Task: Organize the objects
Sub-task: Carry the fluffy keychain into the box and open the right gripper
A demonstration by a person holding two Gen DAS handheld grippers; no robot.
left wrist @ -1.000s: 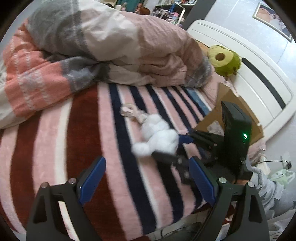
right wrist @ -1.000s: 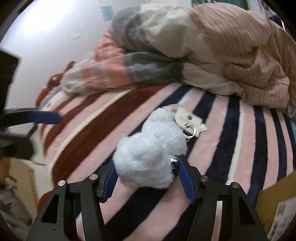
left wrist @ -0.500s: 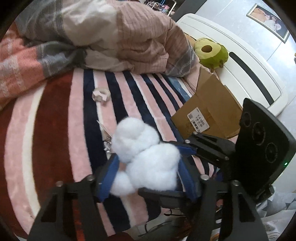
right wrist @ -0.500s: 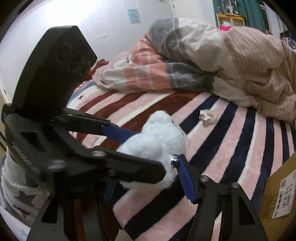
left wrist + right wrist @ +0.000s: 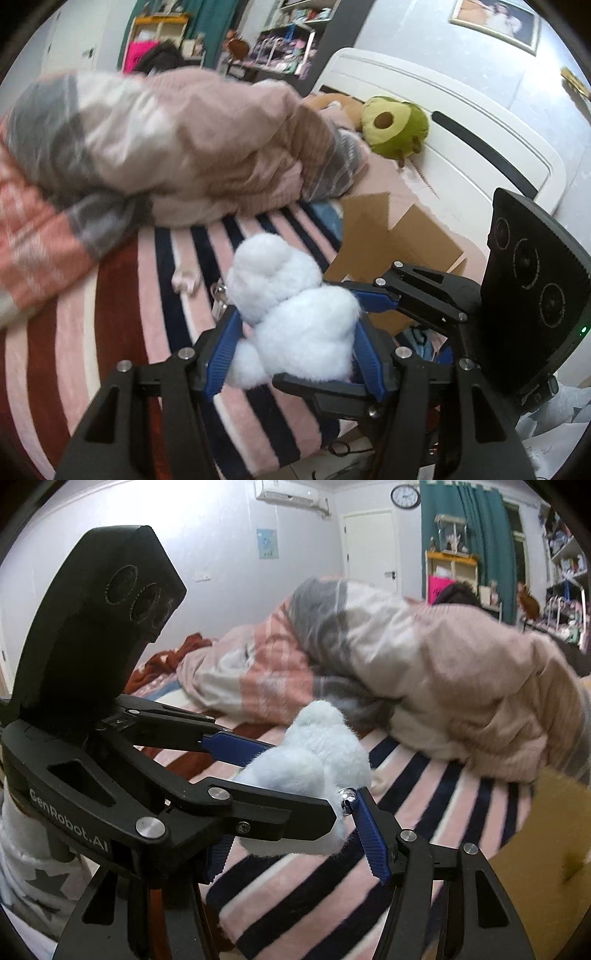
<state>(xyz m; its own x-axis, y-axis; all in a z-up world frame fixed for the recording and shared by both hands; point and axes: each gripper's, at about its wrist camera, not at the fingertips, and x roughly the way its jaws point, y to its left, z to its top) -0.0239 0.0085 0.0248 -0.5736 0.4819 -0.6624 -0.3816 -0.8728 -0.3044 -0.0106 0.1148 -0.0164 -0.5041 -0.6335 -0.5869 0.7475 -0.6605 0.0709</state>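
A fluffy white plush keychain (image 5: 295,314) hangs in the air above the striped bed, held from two sides. My left gripper (image 5: 295,350) is shut on its lower body. My right gripper (image 5: 288,834) is shut on the same plush (image 5: 314,760), its blue pads against the fur. In the left wrist view the right gripper (image 5: 373,295) reaches in from the right. In the right wrist view the left gripper (image 5: 236,746) reaches in from the left. A metal ring (image 5: 219,291) hangs off the plush.
A flattened cardboard box (image 5: 391,236) lies on the bed to the right. A small pale object (image 5: 184,280) rests on the striped blanket (image 5: 122,314). A bunched duvet (image 5: 177,147) fills the far side. A green avocado plush (image 5: 391,125) sits by the white headboard.
Both grippers have lifted the plush up off the blanket and tilted upward, so more of the room shows. The left gripper closed on the plush about half a second ago.
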